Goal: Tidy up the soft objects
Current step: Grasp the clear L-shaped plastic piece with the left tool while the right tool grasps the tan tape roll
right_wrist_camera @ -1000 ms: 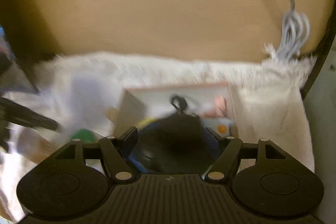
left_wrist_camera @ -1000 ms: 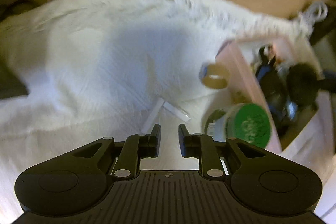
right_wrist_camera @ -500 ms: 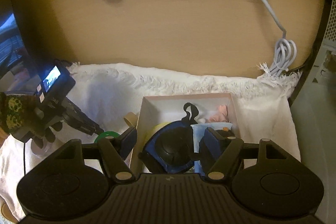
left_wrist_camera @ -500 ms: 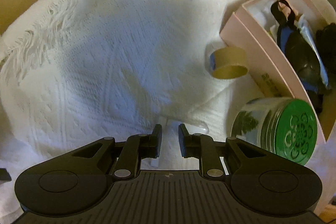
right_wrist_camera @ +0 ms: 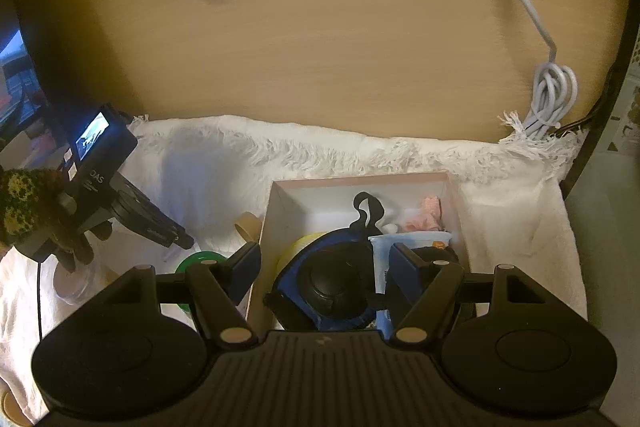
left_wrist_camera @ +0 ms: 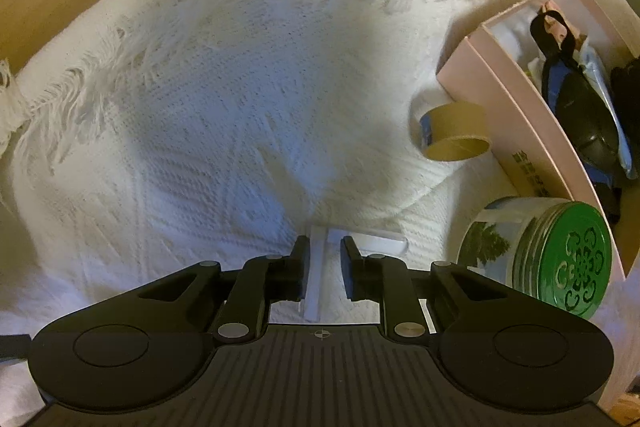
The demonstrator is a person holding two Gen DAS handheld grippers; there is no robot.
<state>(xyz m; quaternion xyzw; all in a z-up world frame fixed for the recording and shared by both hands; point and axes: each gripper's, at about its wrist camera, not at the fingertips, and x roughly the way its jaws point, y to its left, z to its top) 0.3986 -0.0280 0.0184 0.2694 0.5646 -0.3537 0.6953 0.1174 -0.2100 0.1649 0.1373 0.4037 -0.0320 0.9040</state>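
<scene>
White fringed cloth (left_wrist_camera: 224, 115), left claw (left_wrist_camera: 325, 269) narrowly apart over white strip (left_wrist_camera: 314, 279), right claw (right_wrist_camera: 323, 269) wide apart above pink box (right_wrist_camera: 276, 203)

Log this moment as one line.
left gripper: open over white strip | right gripper: open above pink box | blue mask: in box
</scene>
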